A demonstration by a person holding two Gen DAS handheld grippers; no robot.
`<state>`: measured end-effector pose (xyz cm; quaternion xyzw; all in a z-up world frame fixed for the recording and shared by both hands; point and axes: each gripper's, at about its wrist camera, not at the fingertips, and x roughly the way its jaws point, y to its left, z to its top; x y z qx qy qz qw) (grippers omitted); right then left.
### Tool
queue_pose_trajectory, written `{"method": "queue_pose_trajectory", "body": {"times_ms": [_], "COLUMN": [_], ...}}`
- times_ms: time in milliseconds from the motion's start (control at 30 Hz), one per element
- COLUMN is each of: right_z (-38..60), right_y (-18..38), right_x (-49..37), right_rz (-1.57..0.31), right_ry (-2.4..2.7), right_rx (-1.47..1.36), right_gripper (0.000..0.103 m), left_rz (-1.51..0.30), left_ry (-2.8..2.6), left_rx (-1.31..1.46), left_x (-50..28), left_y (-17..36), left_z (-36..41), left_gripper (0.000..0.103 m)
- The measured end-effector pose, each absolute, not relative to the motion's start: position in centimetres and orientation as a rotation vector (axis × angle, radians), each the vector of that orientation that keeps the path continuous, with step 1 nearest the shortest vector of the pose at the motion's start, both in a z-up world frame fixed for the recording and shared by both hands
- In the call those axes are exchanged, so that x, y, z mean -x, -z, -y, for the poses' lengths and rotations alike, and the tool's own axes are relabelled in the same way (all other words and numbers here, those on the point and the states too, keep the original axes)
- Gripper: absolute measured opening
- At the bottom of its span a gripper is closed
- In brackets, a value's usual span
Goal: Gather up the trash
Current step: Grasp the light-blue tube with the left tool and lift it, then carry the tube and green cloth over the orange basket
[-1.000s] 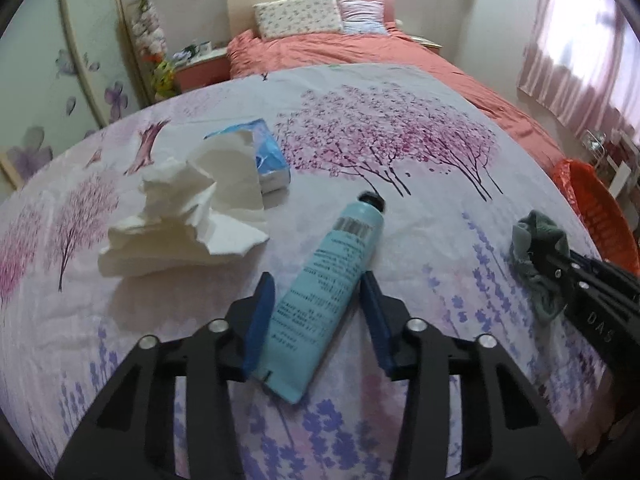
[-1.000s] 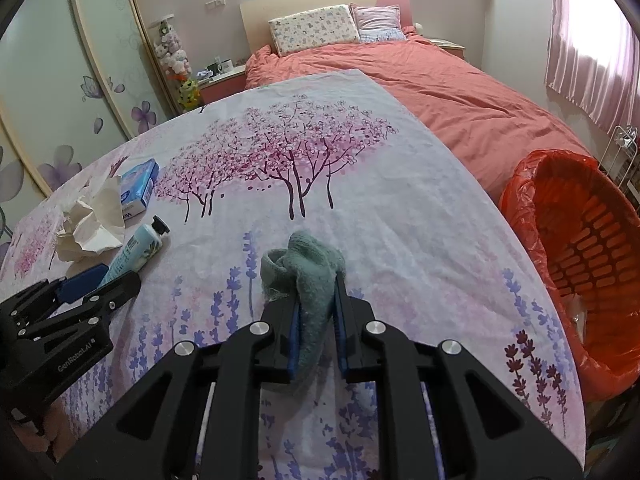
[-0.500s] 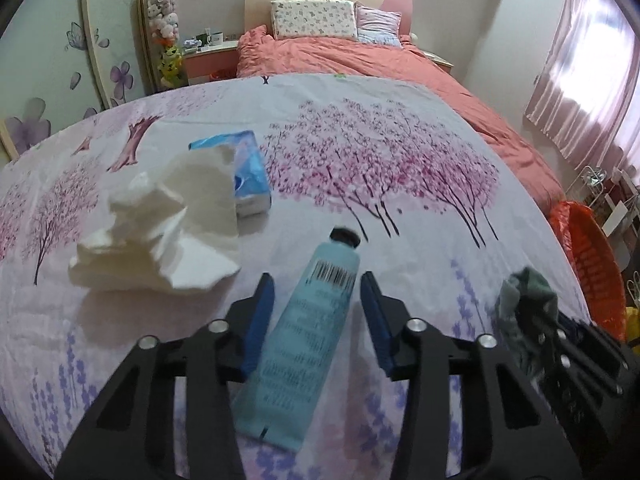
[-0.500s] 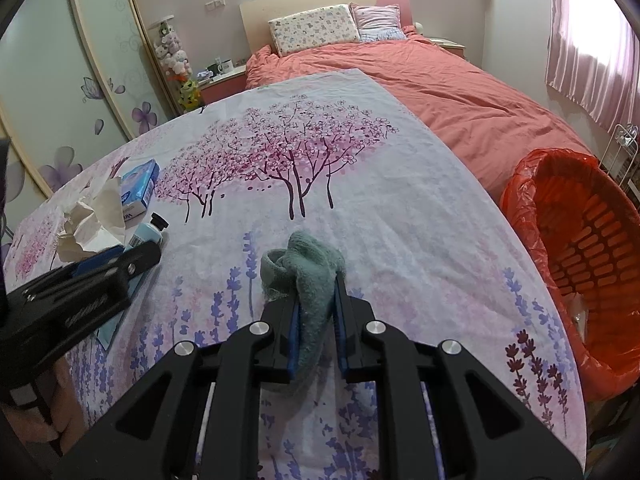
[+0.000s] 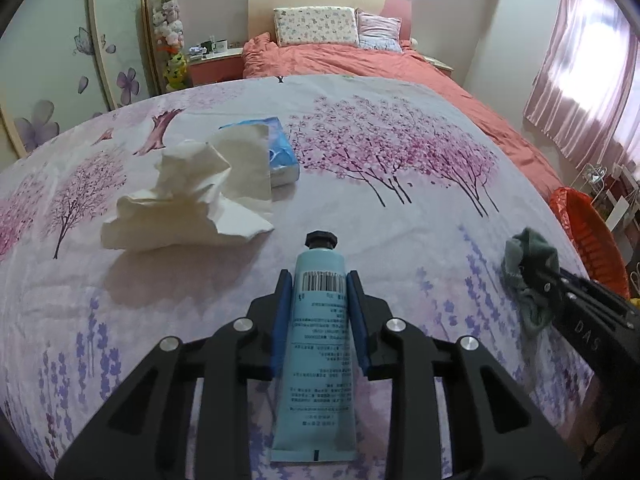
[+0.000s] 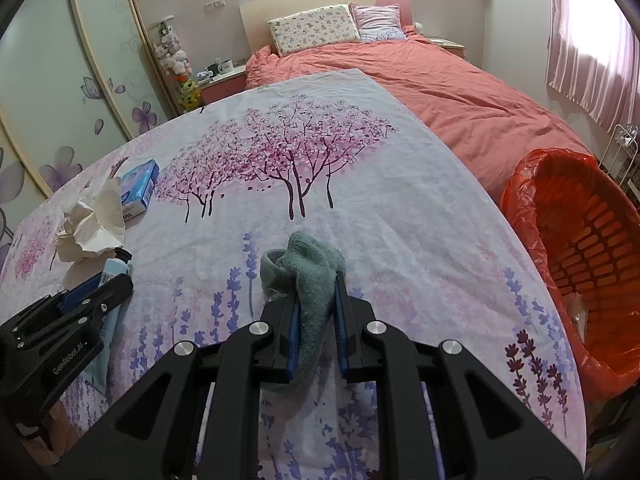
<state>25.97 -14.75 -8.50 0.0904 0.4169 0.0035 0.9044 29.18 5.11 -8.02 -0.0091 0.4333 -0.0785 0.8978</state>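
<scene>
Left gripper (image 5: 319,280): pinching light-blue plastic tube with black cap (image 5: 318,340).
Right gripper (image 6: 316,280): pinching grey-green fuzzy sock (image 6: 308,276).
Red-lined orange basket (image 6: 576,248): far right.

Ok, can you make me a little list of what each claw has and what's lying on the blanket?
left claw: shut on the blue tube, black cap pointing away
right claw: shut on the green sock
crumpled tissue: on the flowered blanket, left of the tube
blue tissue pack: behind the tissue, partly hidden by it
orange basket: beside the bed on the right, lined with an orange bag
pillows: two, at the headboard
</scene>
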Motion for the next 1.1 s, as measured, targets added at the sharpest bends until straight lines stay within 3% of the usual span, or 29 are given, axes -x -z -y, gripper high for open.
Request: {"method": "queue_pose_trajectory", "body": {"times_ms": [200,1100], "right_z": [14.9,15.5], "right_y": [8.5,8.7], "right_x": [-26.0,-26.0], "right_rz": [-0.863,-0.863], "right_ry": [-0.001,-0.019], "right_rx": [-0.191,-0.237], "right_gripper": [0.02,0.02], "left_rz": [-0.896,-0.892], "left_ry": [0.154,0.194], "left_rx": [0.029,0.131], "left_x": [-29.1,-29.0], "left_y": [8.0,8.0], "left_z": [-5.3,-6.4], "left_gripper": [0.029,0.029]}}
